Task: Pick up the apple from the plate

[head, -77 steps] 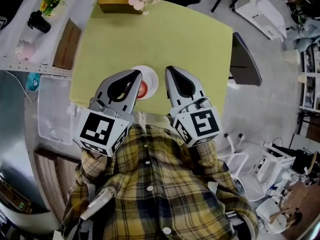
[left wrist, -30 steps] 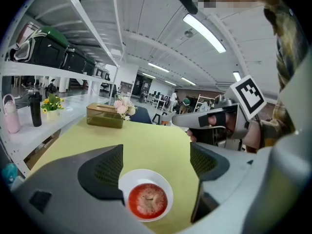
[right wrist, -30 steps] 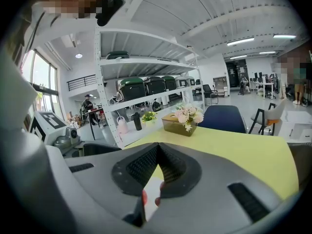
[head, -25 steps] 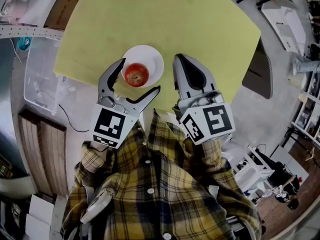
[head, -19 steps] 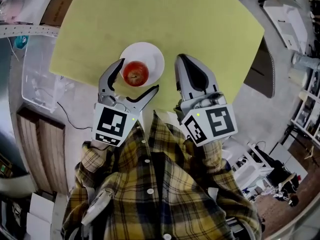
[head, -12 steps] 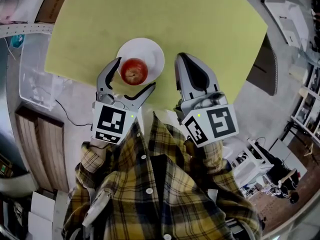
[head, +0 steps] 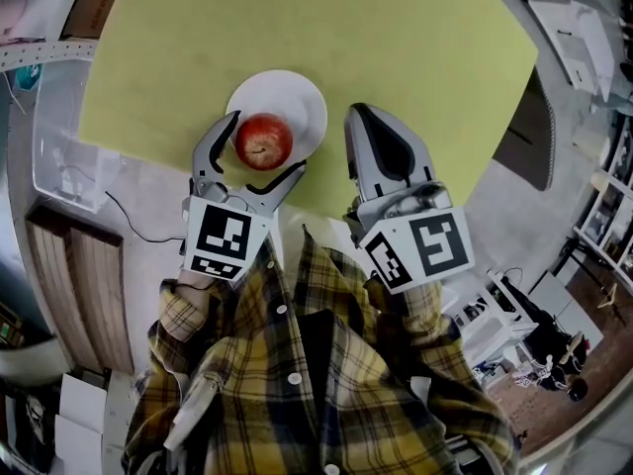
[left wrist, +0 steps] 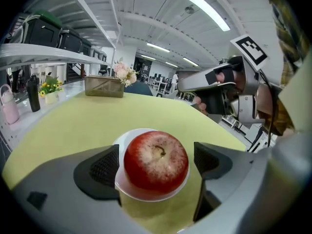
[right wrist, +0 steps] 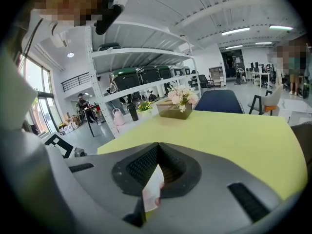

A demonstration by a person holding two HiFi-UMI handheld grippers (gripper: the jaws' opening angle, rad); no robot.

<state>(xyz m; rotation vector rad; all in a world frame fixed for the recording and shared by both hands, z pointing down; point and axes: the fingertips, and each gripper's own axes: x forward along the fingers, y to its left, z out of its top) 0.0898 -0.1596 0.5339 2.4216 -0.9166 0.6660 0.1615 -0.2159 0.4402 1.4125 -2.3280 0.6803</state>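
Looking down in the head view, the left gripper (head: 264, 144) straddles a round red apple (head: 263, 141) on a small white plate (head: 300, 95) near the yellow-green table's (head: 415, 47) edge. Left gripper view: fingers (left wrist: 104, 167) wide, the apple between them, neither clearly touching it. Right gripper view: the right gripper (right wrist: 155, 174) has its fingers pressed together.

1 apple (head: 263, 141), 1 plate (head: 300, 102), 1 table (head: 396, 47), 2 grippers (left gripper (head: 265, 144), right gripper (head: 357, 114)), maybe 3 shelf bins (right wrist: 127, 78).

A large open lab or workshop hall: metal shelving (right wrist: 146, 52) stacked with storage crates (right wrist: 127, 79), ceiling strip lights (left wrist: 205, 9), bare concrete floor (head: 499, 236), a yellow-green table (right wrist: 234, 130) and a blue chair (right wrist: 219, 101).
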